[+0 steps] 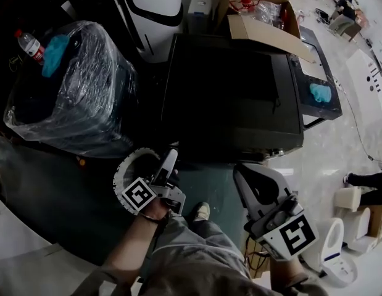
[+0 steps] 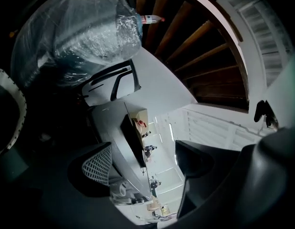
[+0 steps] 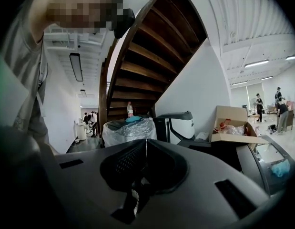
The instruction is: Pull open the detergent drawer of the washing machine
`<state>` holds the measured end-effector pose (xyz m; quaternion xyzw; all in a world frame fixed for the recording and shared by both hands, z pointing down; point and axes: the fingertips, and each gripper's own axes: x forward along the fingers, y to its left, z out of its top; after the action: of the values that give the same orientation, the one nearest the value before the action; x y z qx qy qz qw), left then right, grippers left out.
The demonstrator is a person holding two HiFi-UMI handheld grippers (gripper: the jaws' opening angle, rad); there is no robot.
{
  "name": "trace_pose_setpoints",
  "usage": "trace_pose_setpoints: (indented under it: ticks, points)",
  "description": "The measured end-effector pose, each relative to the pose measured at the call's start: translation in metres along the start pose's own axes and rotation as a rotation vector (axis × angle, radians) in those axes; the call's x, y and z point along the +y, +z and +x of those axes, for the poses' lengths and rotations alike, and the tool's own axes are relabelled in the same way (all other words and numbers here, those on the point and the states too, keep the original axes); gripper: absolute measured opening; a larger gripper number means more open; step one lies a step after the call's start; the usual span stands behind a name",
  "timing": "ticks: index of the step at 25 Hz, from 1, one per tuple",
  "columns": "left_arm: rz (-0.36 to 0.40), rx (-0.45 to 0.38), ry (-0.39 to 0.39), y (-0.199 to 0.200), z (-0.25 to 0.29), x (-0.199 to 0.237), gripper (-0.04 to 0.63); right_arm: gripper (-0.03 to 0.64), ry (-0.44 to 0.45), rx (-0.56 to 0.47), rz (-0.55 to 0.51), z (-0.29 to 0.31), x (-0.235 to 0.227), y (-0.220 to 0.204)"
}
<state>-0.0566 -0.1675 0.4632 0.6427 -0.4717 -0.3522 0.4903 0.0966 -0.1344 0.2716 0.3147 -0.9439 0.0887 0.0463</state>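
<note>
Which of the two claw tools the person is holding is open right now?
The left gripper: its jaws stand apart, with nothing held between them. On the right gripper they are closed together.

- We log a plastic-wrapped unit [image 1: 76, 94] at left; a water bottle [image 1: 29, 45] and a blue cloth [image 1: 55, 55] lie on top.
- Just beside it: white-and-black appliance [image 1: 155, 14].
- Open cardboard box [image 1: 265, 31], packed items inside.
- We see a wooden staircase [image 3: 147, 51] overhead.

The washing machine [image 1: 234, 97] is black. The cloth [image 1: 320, 92] near it is blue, the box [image 1: 265, 28] brown.
</note>
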Motion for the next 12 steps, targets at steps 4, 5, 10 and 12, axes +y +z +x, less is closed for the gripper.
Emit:
trace_pose_setpoints:
  ticks: [4, 5, 10, 12]
  points:
    - [-0.053, 0.014, -0.013, -0.002, 0.007, 0.029, 0.413, 0.034, -0.019, 0.016, 0.009, 0.014, 0.002, -0.021]
    - [-0.063, 0.018, -0.01, -0.004, 0.008, 0.037, 0.413, 0.034, -0.02, 0.022, 0.012, 0.017, 0.004, -0.026]
    - [-0.12, 0.025, -0.011, -0.01, 0.011, 0.072, 0.413, 0.034, -0.034, 0.053, 0.02, 0.033, 0.011, -0.054]
    - [-0.12, 0.04, -0.011, -0.013, 0.013, 0.086, 0.414, 0.034, -0.04, 0.063, 0.021, 0.039, 0.01, -0.064]
